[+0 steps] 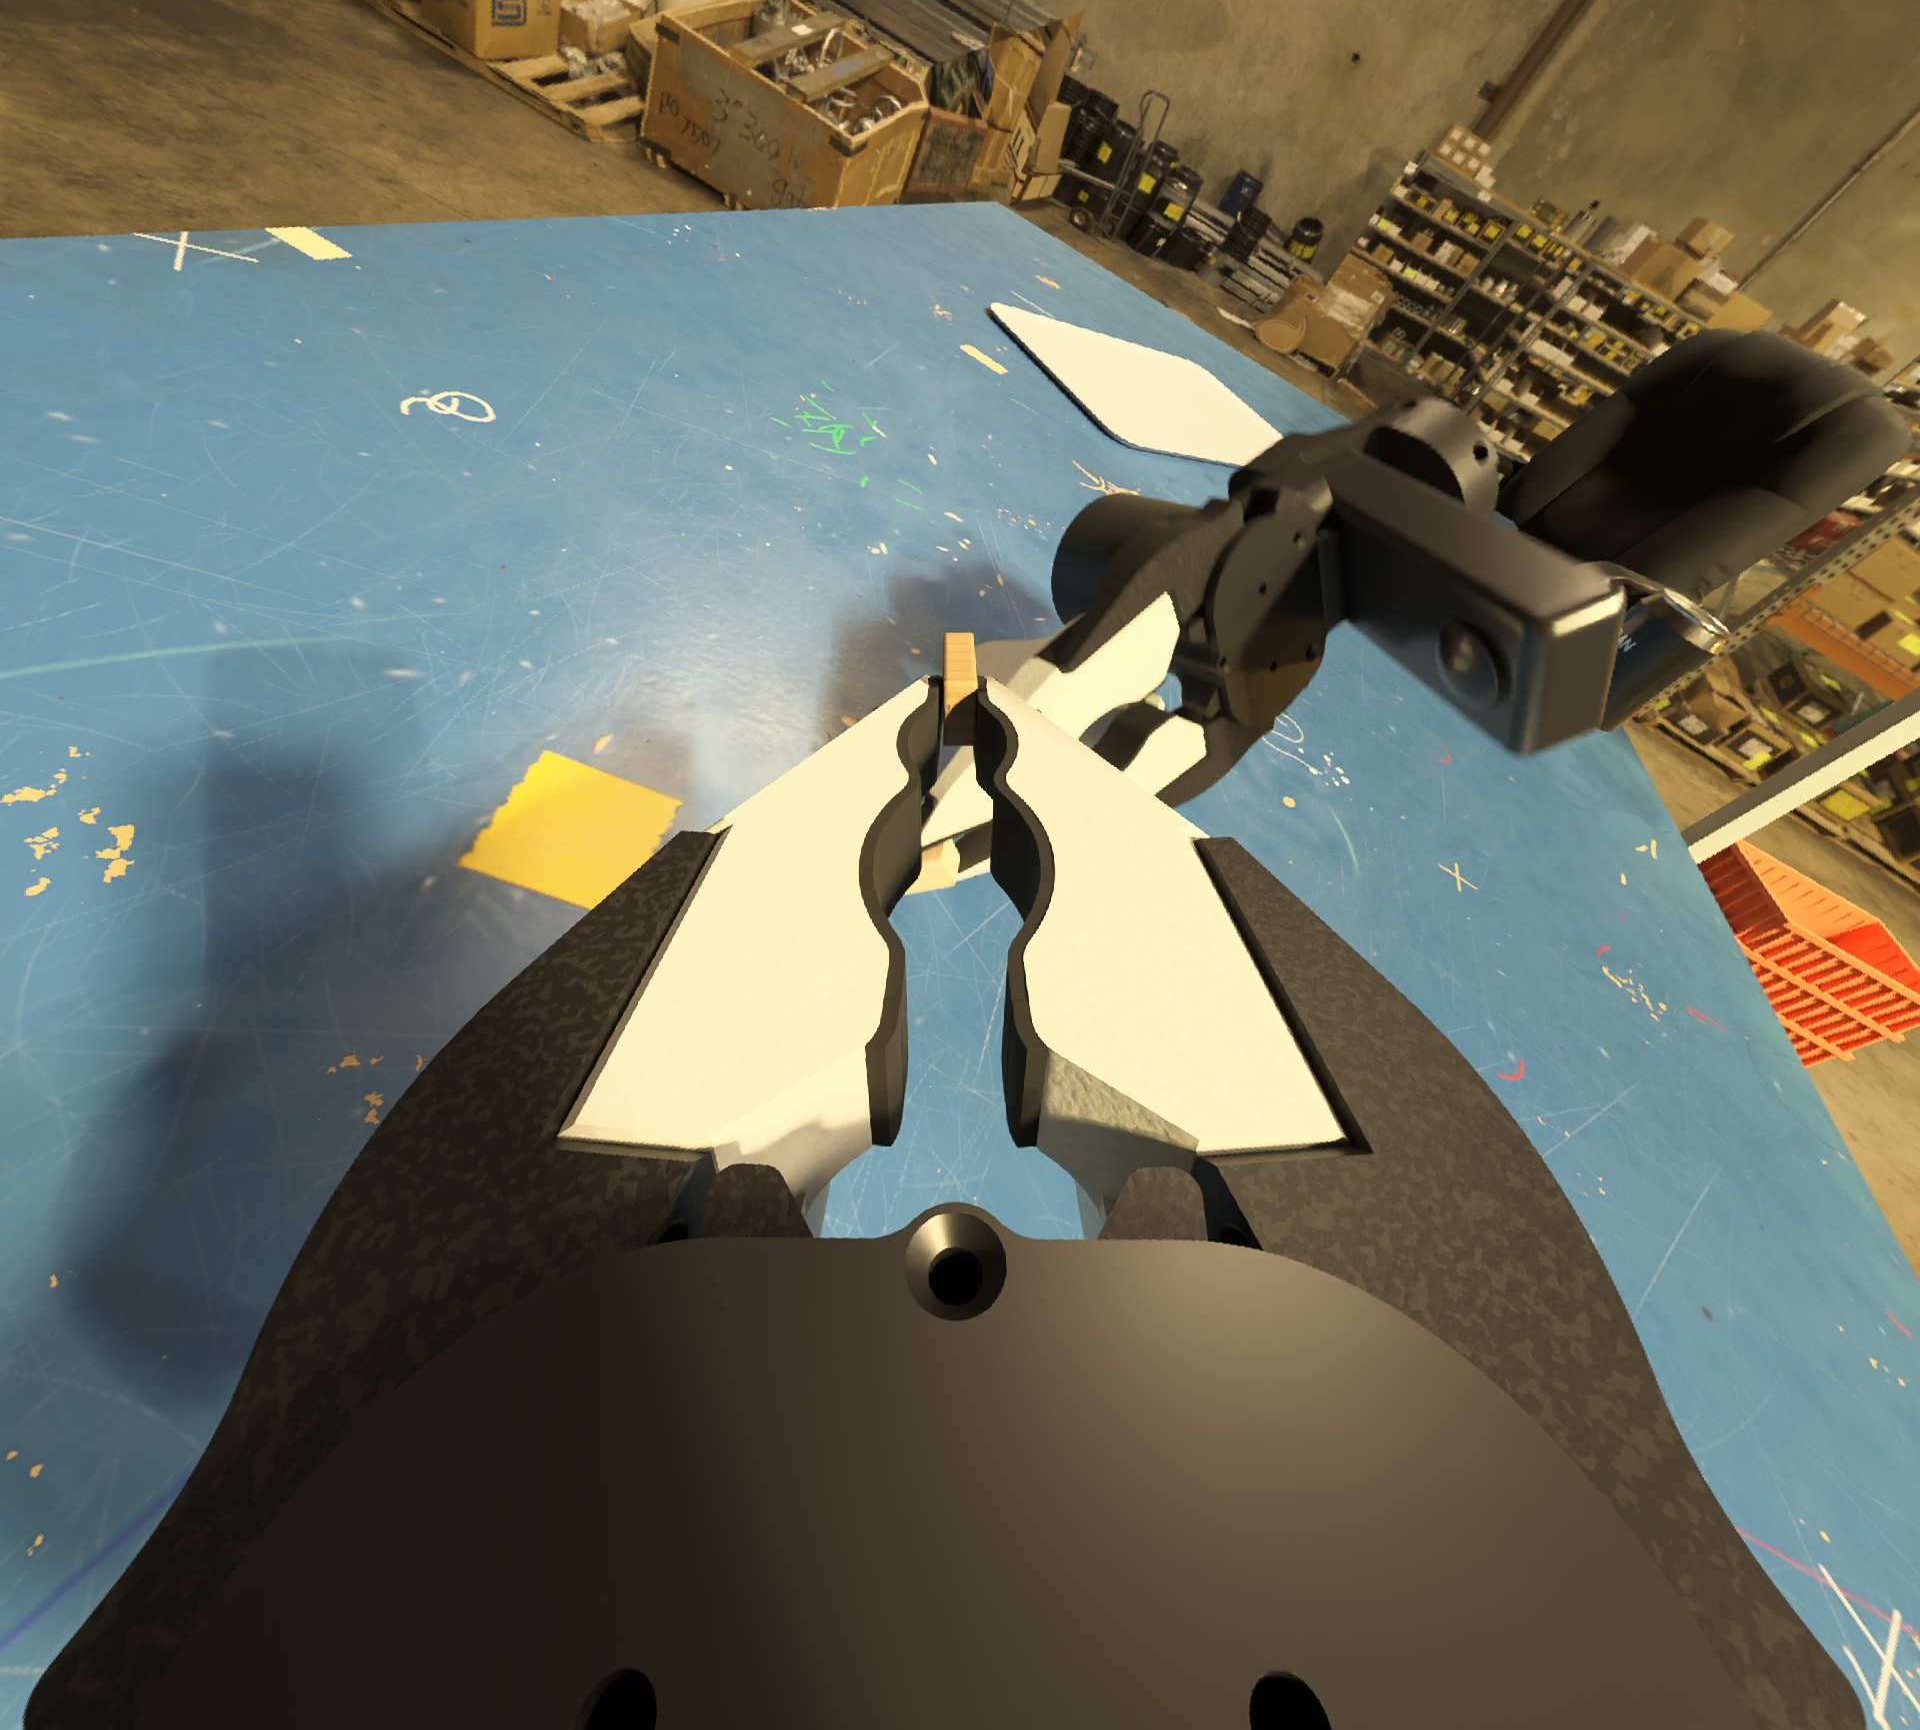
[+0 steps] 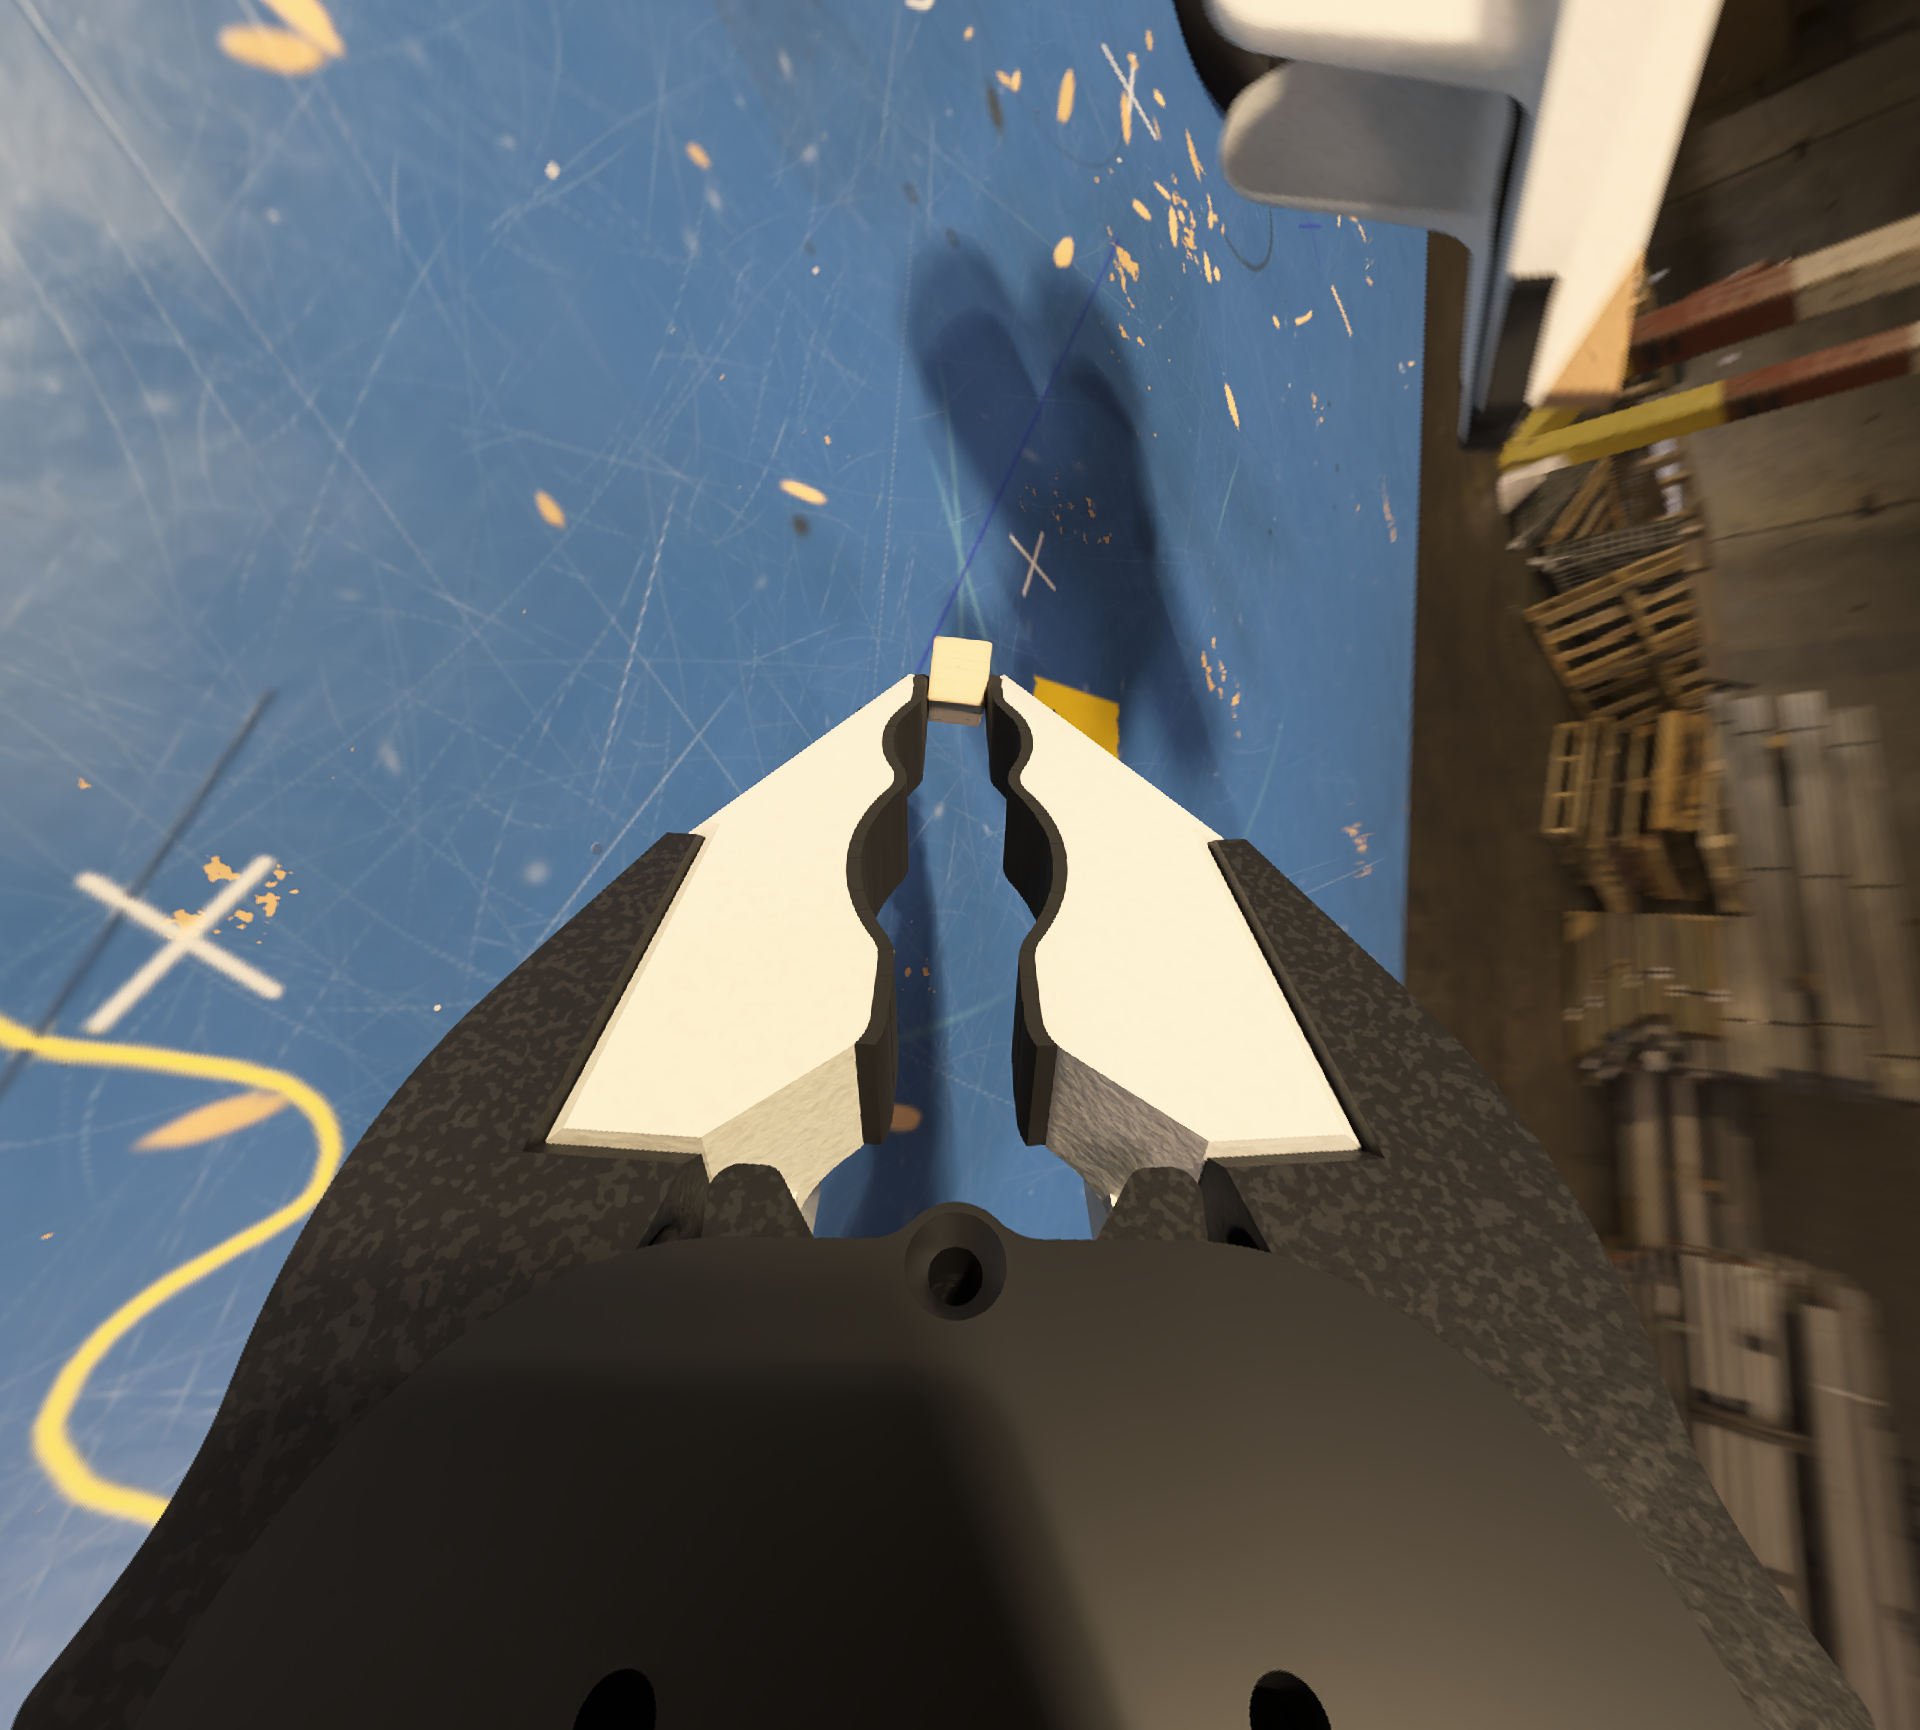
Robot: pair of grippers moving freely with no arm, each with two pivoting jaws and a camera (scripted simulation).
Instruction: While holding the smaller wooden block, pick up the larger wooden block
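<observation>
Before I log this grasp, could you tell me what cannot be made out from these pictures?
Left wrist view: the left gripper hides most of the tan block it clamps.
Right wrist view: the right gripper covers the pale block's sides, so which block is larger is unclear.
Left wrist view: the right gripper's tips are hidden behind the left fingers.
Right wrist view: the left gripper is blurred and cut by the top edge.

Both pale wooden blocks (image 1: 958,672) (image 2: 959,672) – fingertip-clamped, airborne.
</observation>
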